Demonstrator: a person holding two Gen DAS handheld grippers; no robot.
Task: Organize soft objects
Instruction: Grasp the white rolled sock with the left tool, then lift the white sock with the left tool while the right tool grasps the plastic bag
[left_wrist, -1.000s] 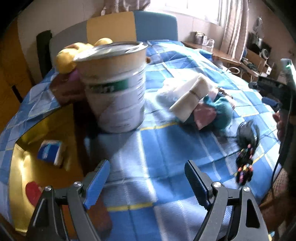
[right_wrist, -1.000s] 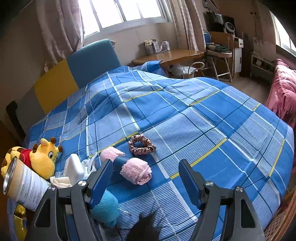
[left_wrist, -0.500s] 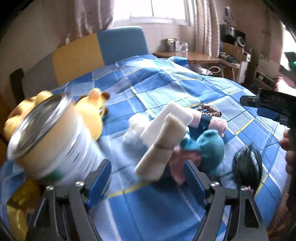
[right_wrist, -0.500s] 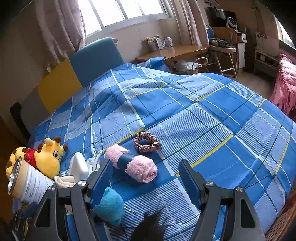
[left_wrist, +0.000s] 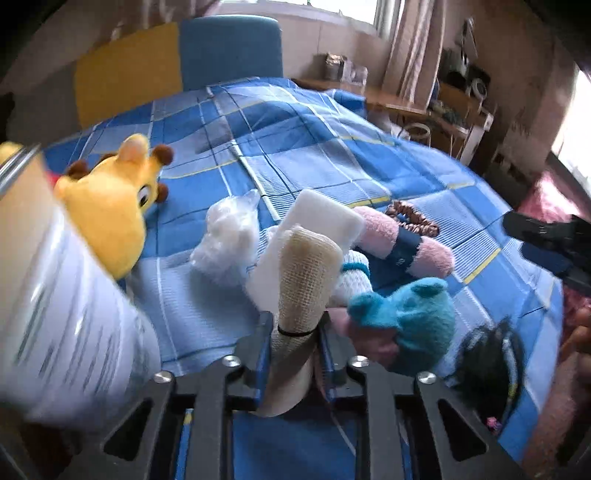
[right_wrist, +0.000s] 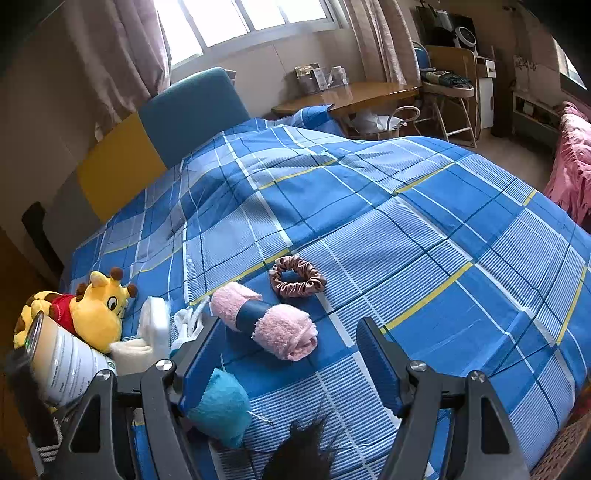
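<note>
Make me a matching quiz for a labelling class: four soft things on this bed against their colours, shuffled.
Things:
1. giraffe
2. scrunchie
3. rolled towel
4. gauze roll, in the left gripper

Colours:
a. pink with a dark blue band
b. cream
c. yellow
d. brown

Pairs: 1-c, 2-d, 3-a, 4-b

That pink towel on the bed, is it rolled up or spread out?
Rolled up. The pink towel lies as a tight cylinder on the blue plaid bedspread, with a dark blue band around its middle.
</note>
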